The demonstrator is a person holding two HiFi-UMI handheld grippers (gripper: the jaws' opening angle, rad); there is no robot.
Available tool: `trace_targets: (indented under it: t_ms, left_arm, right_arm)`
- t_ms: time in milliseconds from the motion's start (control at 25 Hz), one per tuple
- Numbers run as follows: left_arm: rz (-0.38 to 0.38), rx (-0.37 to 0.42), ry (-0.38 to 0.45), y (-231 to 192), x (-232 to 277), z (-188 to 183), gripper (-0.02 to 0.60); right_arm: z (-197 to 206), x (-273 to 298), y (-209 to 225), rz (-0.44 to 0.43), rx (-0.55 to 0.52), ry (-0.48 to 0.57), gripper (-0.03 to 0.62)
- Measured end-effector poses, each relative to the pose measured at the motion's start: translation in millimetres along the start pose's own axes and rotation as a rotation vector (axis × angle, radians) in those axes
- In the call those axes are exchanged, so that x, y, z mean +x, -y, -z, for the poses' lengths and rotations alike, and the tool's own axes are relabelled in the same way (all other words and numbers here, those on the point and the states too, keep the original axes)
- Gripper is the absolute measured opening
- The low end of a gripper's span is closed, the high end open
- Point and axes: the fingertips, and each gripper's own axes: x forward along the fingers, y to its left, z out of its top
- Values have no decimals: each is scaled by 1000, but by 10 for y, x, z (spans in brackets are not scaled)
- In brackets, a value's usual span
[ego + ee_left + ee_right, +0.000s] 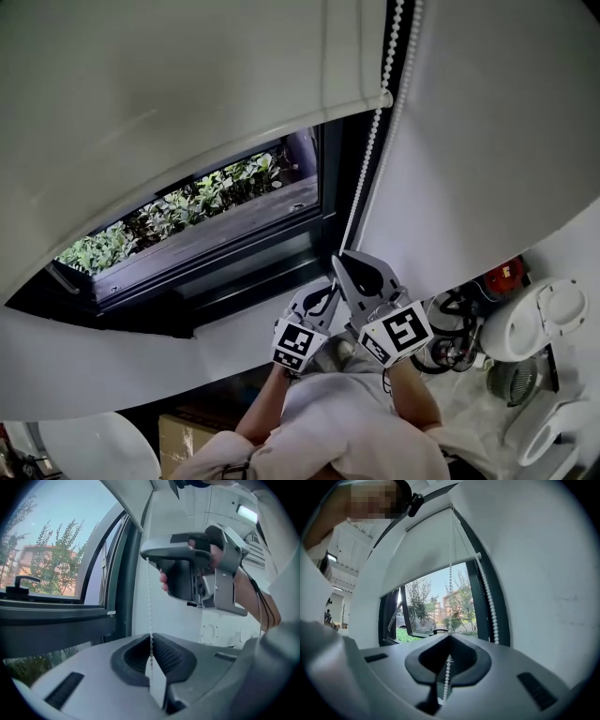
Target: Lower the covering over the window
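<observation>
Evidently both claws are clamping the bead chain [373, 141] at the right edge of the window [216, 202], right claw [449, 639] above left claw [151, 641]; the blind [169, 103] is covering only the window's upper part. A slanted or jerky pull is risking beads slipping between the pads [171, 656], or the wrong strand raising the blind. White wall [487, 141] is flanking the dark frame [333, 187]; trees [417, 597] are showing outside.

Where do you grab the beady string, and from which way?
Grip the bead chain on its straight hanging stretch beside the window frame, coming in level from the room side, jaws closing across it. It is thin and vertical, so beads catch between them. The left gripper and, above it, the right gripper are shut on it this way.
</observation>
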Motion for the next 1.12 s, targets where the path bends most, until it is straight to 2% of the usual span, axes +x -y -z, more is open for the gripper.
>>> trace_targets:
  t_ms: [1120]
  left_arm:
    - [2, -66, -175, -55, 107, 1134, 20]
  right_arm:
    - [1114, -22, 14, 11, 135, -192, -5]
